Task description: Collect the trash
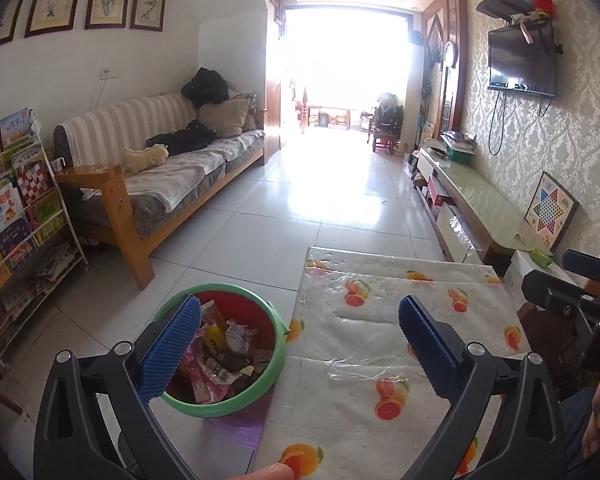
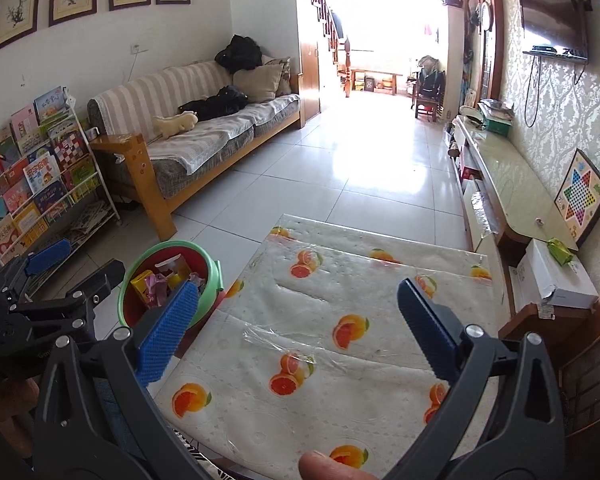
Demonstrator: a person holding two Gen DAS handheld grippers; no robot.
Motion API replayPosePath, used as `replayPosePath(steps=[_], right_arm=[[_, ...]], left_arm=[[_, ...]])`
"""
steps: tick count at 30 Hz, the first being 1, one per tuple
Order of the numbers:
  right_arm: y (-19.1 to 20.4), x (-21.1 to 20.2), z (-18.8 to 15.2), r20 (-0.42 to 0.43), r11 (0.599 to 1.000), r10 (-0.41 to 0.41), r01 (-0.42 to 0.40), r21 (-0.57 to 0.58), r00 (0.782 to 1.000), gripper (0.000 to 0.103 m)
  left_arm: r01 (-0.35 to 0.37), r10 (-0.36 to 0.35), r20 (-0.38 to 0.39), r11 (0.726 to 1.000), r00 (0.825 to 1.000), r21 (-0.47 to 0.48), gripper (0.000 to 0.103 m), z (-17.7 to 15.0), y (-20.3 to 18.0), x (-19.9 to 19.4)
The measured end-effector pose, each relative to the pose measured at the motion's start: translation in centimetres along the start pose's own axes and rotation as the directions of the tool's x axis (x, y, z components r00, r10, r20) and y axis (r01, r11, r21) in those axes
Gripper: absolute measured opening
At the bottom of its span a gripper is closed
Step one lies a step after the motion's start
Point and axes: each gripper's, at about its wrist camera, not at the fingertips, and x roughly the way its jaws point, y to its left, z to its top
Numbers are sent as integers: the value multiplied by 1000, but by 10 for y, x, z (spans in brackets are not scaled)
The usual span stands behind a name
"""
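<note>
Left wrist view: left gripper [image 1: 300, 320] held above the near-left corner of the table [image 1: 384, 308], jaws spread wide, nothing between them. Trash bin [image 1: 220, 344], green rim and red inside, sits on the floor touching or just beside the table's left edge; it holds the trash [image 1: 220, 356], wrappers and crumpled paper. Fruit-print cover under clear film looks bare here, no loose scrap visible. Judgement: collecting looks near done or done; the step in hand reads as a final check of the tabletop. To do it well, keep the jaws wide and scan along the edges and film wrinkles, where small bits could hide. The other gripper shows at the right edge.

Right wrist view: right gripper [image 2: 300, 312] over the table's near half, jaws also spread, empty. Bin is at the left, just off the table's left edge, partly behind the left finger [image 2: 168, 336]. Left gripper is visible lower left, close to the bin. Open room: wide bare floor [image 2: 364, 160] ahead, clear air above the table. Tight spots: bin rim against the table edge, white box [image 2: 556, 276] just off the right edge, and the two grippers near each other on the left side.
</note>
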Motion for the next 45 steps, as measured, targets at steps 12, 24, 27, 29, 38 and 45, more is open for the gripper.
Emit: replayPosePath(steps=[12,24,27,29,38,45], right_arm=[[-34,-58,-24,82,992,-105,99,80,991,98],[-36,-79,-31,108,986,-142,132,99,984,98],[-33,-79,-32,101,987,-140,131,95,985,98],[-30,-79,-31,94,987,-141,133,85,986,98],[-29,-82,-33,93,986,-153,146,84,984,98],[-28,-80,-33,91,985,-155,147,85,984,98]], left_arm=[[16,-17,10,998,1000,64,95,-5,-52,-32],[35,-39,44,996,998,81,95,-2,-68,-53],[41,-45,43,995,998,91,95,-4,-69,-56],[44,-48,47,995,998,94,95,-4,-70,-57],[65,-68,39,996,997,60,95,-1,-62,-57],[67,-69,38,996,997,64,95,0,-62,-57]])
